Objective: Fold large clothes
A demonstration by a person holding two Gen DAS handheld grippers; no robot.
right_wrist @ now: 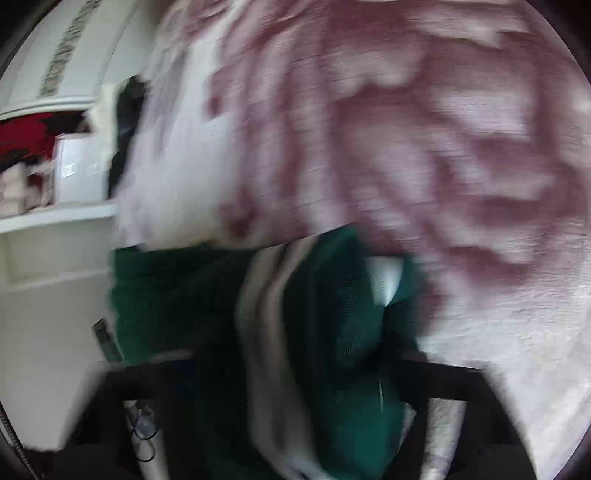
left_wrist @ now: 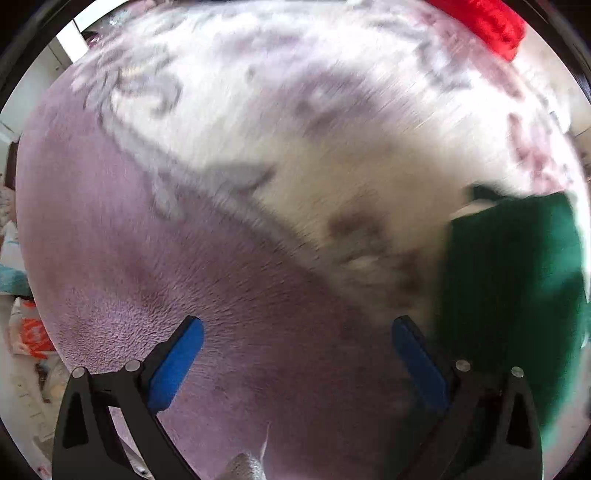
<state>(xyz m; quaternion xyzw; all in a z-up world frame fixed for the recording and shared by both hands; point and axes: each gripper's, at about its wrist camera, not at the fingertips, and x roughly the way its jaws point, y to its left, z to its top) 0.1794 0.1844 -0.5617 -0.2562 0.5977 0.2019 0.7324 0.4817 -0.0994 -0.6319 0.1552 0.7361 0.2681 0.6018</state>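
A dark green garment (left_wrist: 509, 280) lies on the fleecy purple-and-white blanket (left_wrist: 155, 258) at the right of the left wrist view. My left gripper (left_wrist: 297, 332) is open and empty, its blue pads (left_wrist: 177, 362) spread wide over the blanket, left of the garment. In the blurred right wrist view the green garment (right_wrist: 332, 332), with white stripes (right_wrist: 266, 302), bunches over the right gripper (right_wrist: 295, 369) and hides its fingers. The cloth seems to be held between them.
A red cloth (left_wrist: 491, 22) lies at the blanket's far edge. Bags and clutter (left_wrist: 29, 332) sit on the floor at left. White shelves (right_wrist: 55, 214) with boxes stand left of the right gripper. The patterned blanket (right_wrist: 443, 147) fills the rest.
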